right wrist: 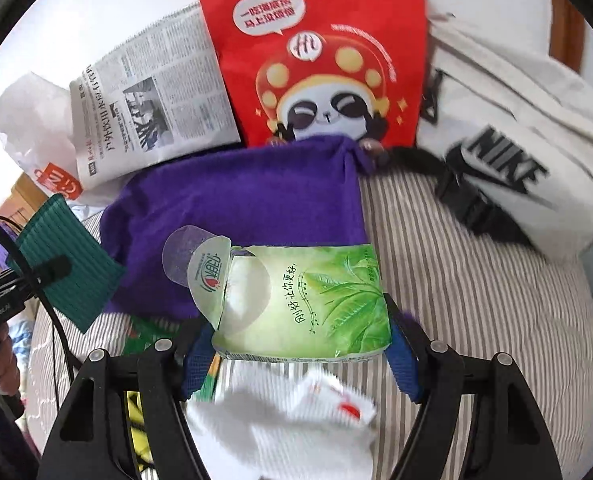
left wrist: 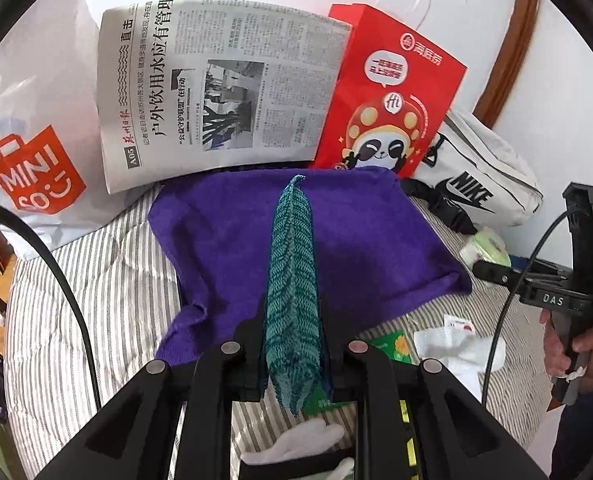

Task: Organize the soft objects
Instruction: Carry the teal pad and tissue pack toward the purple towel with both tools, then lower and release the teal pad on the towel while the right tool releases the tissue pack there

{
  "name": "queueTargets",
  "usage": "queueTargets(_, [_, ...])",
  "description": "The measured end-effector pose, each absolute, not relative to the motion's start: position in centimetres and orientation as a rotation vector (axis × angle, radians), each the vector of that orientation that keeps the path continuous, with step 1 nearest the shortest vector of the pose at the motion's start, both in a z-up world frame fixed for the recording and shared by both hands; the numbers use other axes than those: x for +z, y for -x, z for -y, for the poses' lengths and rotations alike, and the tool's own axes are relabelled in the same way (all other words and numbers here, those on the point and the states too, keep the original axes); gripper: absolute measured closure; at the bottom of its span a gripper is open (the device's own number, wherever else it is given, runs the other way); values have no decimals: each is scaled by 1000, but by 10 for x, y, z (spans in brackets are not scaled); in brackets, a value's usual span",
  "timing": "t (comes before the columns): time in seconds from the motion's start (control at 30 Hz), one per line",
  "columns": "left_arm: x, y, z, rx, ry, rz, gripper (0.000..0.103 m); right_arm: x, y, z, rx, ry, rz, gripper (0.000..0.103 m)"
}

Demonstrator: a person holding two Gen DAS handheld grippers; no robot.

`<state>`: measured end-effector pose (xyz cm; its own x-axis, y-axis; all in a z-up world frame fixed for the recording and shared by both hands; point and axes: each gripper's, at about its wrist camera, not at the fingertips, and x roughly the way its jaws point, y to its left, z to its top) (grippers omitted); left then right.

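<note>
The left claw (left wrist: 292,360) pinches a teal cloth (left wrist: 292,280) above the purple towel (left wrist: 336,232) mid-bed; the right claw (right wrist: 302,344) grips a green tissue pack (right wrist: 316,300), probably firmly. Each should be set down flat.

Left wrist view: close, angled down over bed (left wrist: 108,280). Right wrist view: likewise, nearer. Shared: purple towel (left wrist: 356,232), newspaper (left wrist: 216,80), red bag (left wrist: 392,92), Nike bag (left wrist: 476,176).
</note>
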<state>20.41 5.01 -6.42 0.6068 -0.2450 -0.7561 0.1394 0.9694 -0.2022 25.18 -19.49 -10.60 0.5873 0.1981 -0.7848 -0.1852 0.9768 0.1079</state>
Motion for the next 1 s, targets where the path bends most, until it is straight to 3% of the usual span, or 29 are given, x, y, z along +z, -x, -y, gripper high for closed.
queueTargets(0.47, [-78,-299,-51,-206,168,-941,85,-130,-367,152,222,98,-932,30])
queueTargets(0.9, [-109,-352,-50,-233,227,-976,84,-164,-412,133,235,149,-981,30])
queueTargets(1.0, [-111,-354,-54,-222,214,-979,79,-170,-416,129,240,151,-1004,30])
